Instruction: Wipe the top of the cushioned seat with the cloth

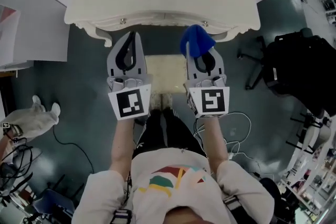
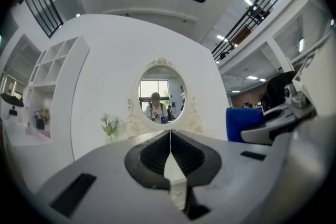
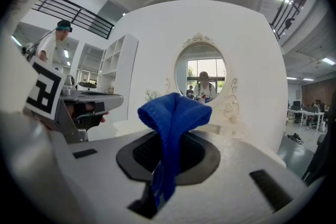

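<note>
The cream cushioned seat (image 1: 166, 79) stands on the floor below and between my two grippers, partly under the dressing table (image 1: 157, 5). In the head view my right gripper (image 1: 199, 52) is shut on a blue cloth (image 1: 196, 39), which bunches up above the jaws. The right gripper view shows the cloth (image 3: 174, 115) clamped between the black pads and folded over the tips. My left gripper (image 1: 130, 42) is held level beside it, shut and empty; its jaws meet in a thin line in the left gripper view (image 2: 169, 136). Both grippers are raised above the seat and do not touch it.
An oval mirror (image 2: 161, 93) with a small flower vase (image 2: 110, 126) sits on the dressing table ahead. A black office chair (image 1: 294, 65) stands to the right. White cables (image 1: 237, 128) lie on the floor near my right side, and a pale bundle (image 1: 34, 119) lies at left.
</note>
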A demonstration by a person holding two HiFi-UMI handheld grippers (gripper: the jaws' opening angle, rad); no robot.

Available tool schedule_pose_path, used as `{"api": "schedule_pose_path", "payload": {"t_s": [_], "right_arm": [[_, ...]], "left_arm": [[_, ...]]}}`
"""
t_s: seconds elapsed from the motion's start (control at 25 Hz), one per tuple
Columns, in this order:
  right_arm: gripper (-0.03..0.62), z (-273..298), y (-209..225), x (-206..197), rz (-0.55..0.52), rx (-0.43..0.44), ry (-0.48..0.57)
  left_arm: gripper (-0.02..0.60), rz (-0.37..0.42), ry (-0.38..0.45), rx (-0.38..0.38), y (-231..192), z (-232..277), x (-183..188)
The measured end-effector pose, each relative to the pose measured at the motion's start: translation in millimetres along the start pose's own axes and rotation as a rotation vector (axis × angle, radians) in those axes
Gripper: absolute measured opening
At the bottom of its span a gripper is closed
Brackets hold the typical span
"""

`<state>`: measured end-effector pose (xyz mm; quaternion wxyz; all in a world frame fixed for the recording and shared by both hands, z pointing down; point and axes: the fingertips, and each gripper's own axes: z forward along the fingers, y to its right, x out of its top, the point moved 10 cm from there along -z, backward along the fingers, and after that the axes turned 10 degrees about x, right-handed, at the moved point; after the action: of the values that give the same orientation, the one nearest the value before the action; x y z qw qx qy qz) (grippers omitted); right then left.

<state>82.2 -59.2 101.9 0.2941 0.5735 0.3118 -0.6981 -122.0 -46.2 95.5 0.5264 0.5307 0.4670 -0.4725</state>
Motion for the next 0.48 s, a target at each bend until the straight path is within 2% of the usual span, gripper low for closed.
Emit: {"api": "schedule_pose_path", "payload": {"t_s": [0.12, 0.32, 0.48], "right_arm": [[0.032, 9.2, -0.3, -45.8, 0.01, 0.055, -0.055], [0.032, 27.3, -1.2, -121.2, 0.034, 0.077, -0.087], [0.032, 39.0, -1.7, -183.4, 0.038, 0.101, -0.124]], "left_arm": [[0.006, -0.065, -0.006, -0.025, 2.0, 1.2, -42.3], [0.006, 0.021, -0.053, -0.036, 9.5, 1.7, -123.3], [0.006, 0.009, -0.024, -0.023, 24.7, 11.6, -182.1]]}}
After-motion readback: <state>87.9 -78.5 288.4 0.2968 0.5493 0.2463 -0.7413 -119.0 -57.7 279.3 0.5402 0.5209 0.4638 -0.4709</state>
